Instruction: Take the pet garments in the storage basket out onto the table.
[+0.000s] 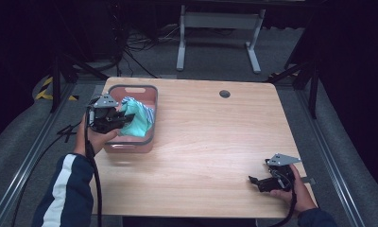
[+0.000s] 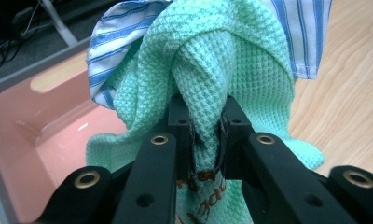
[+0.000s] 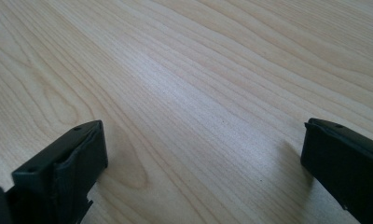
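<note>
A mint-green waffle cloth hangs over the pink bin at the table's left side. My left gripper is shut on a bunched fold of this green cloth, pinched between both pads in the left gripper view. A blue-and-white striped cloth clings behind the green one, also seen as the striped cloth in the high view. My right gripper rests low near the table's front right, held by a hand; its jaws stand wide apart over bare wood in the right gripper view.
The pink bin's inside looks bare below the lifted cloths. The wooden table has a round cable hole at the back. A white desk frame stands on the floor behind.
</note>
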Available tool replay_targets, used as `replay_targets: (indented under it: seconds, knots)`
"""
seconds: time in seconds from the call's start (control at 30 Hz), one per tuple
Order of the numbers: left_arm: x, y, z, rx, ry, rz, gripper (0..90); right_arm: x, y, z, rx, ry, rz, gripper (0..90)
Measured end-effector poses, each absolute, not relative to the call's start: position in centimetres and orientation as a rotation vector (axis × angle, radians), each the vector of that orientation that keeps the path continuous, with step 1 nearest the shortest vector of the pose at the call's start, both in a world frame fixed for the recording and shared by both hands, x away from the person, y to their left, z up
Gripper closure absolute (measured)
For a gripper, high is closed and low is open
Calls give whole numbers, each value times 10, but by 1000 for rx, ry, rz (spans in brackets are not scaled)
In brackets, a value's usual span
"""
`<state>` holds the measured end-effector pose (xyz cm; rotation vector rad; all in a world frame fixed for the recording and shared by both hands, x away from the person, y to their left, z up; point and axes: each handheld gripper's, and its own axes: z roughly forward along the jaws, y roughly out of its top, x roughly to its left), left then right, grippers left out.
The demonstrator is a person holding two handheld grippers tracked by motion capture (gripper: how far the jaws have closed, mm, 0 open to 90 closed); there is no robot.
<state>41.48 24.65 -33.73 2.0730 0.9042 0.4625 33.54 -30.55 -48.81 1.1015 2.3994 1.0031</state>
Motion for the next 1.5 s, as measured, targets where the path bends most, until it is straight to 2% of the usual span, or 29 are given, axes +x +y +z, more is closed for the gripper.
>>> replay_targets:
  seconds: [0.73, 1.5]
  knots:
    - [409, 204, -295, 2076, 769, 502, 788, 333, -306, -488, 1135, 2375, 992, 6]
    - [419, 122, -303, 2176, 604, 420, 788, 333, -307, -488, 1140, 2373, 992, 6]
